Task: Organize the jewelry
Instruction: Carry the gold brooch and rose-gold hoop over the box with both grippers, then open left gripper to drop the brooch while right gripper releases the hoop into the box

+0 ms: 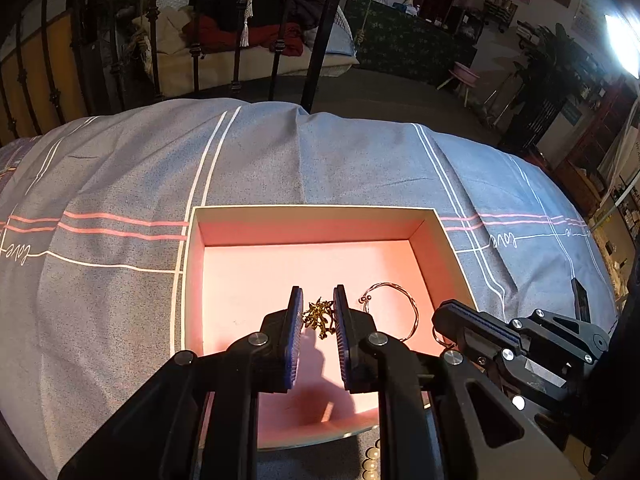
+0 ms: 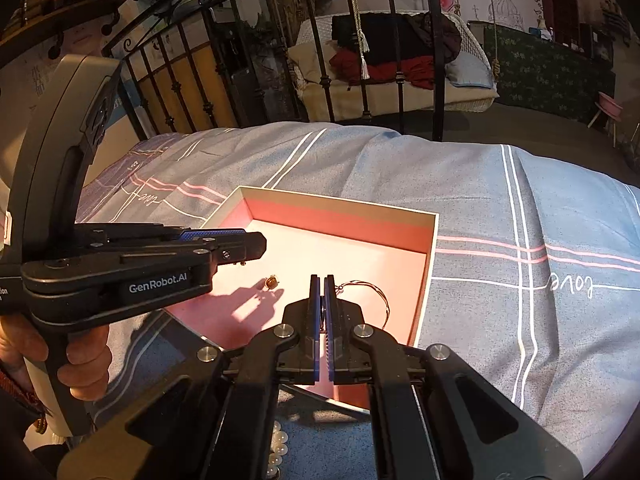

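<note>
Left gripper (image 1: 318, 316) over open pink cardboard box (image 1: 308, 213), jaws pinching small gold ornate pendant (image 1: 319, 315). Right gripper (image 2: 323, 294) clamped tight on thin wire bangle (image 2: 374, 294) inside same box. Small gold ring (image 2: 272, 281) lies on box floor. Box rests on grey-blue striped bedspread (image 2: 500, 200). Pearl beads (image 2: 278, 446) near box's front edge.

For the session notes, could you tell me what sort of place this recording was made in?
Probably a bedroom-style living space: the pink box sits on a striped bedspread, behind it a black iron bedstead and a daybed piled with clothes.
</note>
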Motion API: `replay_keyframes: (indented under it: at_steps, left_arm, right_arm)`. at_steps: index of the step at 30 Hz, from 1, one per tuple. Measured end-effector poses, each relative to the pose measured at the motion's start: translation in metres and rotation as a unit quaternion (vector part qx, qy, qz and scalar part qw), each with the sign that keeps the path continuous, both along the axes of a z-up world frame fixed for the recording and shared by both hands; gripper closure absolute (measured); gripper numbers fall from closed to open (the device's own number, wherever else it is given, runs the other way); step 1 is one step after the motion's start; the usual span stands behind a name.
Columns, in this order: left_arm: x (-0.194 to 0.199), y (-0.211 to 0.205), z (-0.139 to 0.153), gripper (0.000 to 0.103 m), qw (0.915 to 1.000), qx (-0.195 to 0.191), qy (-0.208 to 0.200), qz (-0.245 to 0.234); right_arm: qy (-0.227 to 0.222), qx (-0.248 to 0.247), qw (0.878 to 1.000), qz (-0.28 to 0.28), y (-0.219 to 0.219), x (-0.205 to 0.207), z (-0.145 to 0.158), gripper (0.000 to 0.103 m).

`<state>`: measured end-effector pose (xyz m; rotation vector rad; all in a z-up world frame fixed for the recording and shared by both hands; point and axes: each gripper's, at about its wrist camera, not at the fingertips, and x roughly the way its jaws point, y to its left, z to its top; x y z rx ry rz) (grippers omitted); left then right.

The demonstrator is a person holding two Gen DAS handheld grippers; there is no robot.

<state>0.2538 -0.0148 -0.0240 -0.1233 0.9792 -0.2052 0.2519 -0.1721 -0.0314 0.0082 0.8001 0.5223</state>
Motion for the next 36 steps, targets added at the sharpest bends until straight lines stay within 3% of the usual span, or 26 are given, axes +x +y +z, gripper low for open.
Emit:
replay_keyframes:
  at_steps: [10, 27, 30, 31, 32, 33, 34, 35, 36]
  left_arm:
    - [0.021, -0.006, -0.02, 0.088, 0.999, 0.002, 0.044, 0.002]
    - [0.028, -0.009, -0.029, 0.087, 0.9986, 0.007, 0.053, 0.002]
    - [0.026, -0.008, -0.027, 0.08, 0.9988, 0.004, 0.049, 0.002]
    - [0.026, -0.008, -0.026, 0.069, 0.9989, 0.006, 0.046, 0.004]
    - [0.024, -0.008, -0.023, 0.06, 0.9991, 0.009, 0.041, 0.008]
    - [0.023, -0.008, -0.02, 0.056, 0.9994, 0.008, 0.033, 0.009]
    - [0.022, -0.008, -0.017, 0.049, 0.9995, 0.008, 0.028, 0.01]
    - [0.02, -0.008, -0.015, 0.041, 0.9996, 0.007, 0.024, 0.011]
    - [0.019, -0.008, -0.012, 0.037, 0.9997, 0.006, 0.02, 0.012]
  right_arm:
    - [0.021, -0.025, 0.999, 0.022, 0.02, 0.01, -0.017, 0.1]
    - [0.033, -0.03, 0.999, 0.03, 0.025, 0.013, -0.03, 0.1]
    - [0.032, -0.021, 0.999, 0.028, 0.024, 0.011, -0.028, 0.1]
    - [0.03, -0.021, 0.999, 0.028, 0.024, 0.01, -0.027, 0.098]
    - [0.028, -0.019, 0.999, 0.028, 0.023, 0.009, -0.026, 0.089]
    - [0.027, -0.017, 0.999, 0.027, 0.023, 0.008, -0.025, 0.078]
    - [0.023, -0.017, 0.999, 0.022, 0.022, 0.007, -0.024, 0.046]
    - [0.014, -0.018, 1.0, 0.016, 0.021, 0.005, -0.022, 0.025]
    - [0.002, -0.017, 1.0, 0.012, 0.02, 0.002, -0.019, 0.024]
